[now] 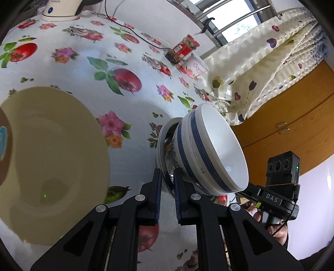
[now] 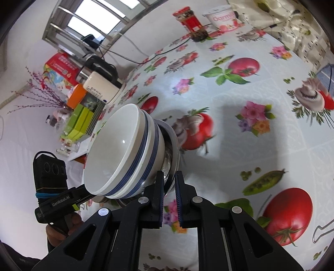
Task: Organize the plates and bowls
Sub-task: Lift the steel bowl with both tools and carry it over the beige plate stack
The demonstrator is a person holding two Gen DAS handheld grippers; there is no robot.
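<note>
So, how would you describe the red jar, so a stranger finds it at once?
Look at the far edge of the floral tablecloth, below the barred window. The jar stands beside a white yogurt tub; it is taller, with a red lid and label.

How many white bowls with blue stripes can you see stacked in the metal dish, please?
2: the top blue-striped bowl, and a second striped bowl nested beneath it, both inside the metal dish gripped at its rim by the left gripper and right gripper. A third may be hidden underneath.

White blue-banded bowls (image 1: 210, 150) nested in a steel bowl (image 1: 165, 146), tilted sideways beside a cream plate (image 1: 52, 162).
</note>
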